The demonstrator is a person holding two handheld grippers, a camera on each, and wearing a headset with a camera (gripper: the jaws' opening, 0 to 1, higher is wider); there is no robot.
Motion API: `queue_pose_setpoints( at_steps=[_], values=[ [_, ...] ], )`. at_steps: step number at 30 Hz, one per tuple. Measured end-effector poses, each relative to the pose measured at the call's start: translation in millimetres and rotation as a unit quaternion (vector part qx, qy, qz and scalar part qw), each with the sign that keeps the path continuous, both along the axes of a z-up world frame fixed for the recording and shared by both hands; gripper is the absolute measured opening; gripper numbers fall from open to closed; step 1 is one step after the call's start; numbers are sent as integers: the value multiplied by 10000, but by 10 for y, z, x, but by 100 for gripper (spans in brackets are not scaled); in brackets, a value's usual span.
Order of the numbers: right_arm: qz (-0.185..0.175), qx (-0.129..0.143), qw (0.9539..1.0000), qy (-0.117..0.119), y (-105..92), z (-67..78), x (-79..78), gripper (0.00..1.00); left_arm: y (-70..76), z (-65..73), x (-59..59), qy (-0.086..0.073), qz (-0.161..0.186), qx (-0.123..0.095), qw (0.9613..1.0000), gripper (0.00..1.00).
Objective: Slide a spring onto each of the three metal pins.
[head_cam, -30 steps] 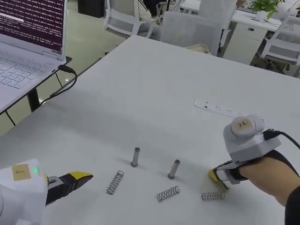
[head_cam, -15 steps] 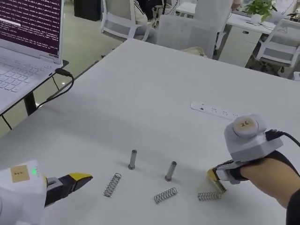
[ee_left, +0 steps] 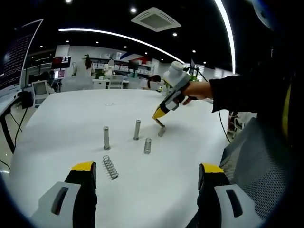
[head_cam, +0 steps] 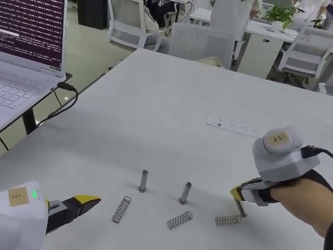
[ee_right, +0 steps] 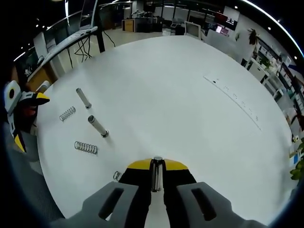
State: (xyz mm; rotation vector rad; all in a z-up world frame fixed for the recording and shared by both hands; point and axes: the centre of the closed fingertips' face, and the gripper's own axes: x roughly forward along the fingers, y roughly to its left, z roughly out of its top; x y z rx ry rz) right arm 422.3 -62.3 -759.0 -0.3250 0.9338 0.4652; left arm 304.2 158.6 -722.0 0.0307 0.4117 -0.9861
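Low centre in its own view, the right gripper [ee_right: 157,167] clamps a smooth cylindrical metal pin [ee_right: 156,180], while the left gripper [ee_left: 147,167] gapes wide above coiled wire springs [head_cam: 180,220] on the matte white table [head_cam: 171,104].

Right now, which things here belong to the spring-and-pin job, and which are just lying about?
Job: left spring, middle spring, right spring, left standing pin, right standing pin, third pin in the right gripper.
Lying about: power strip, laptop.
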Motion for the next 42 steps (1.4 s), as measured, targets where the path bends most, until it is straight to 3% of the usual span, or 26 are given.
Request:
queue_pose_setpoints(
  at_steps=[23,42],
  values=[
    [-498,555,9969,-243,-49,153,-123,5,-17,47,-10,-89,-98,27,9999,86],
    [-668,658,9951,-305,-99,178,-280,5,-42,73,-25,-142,-160,36,9998,85]
  ],
)
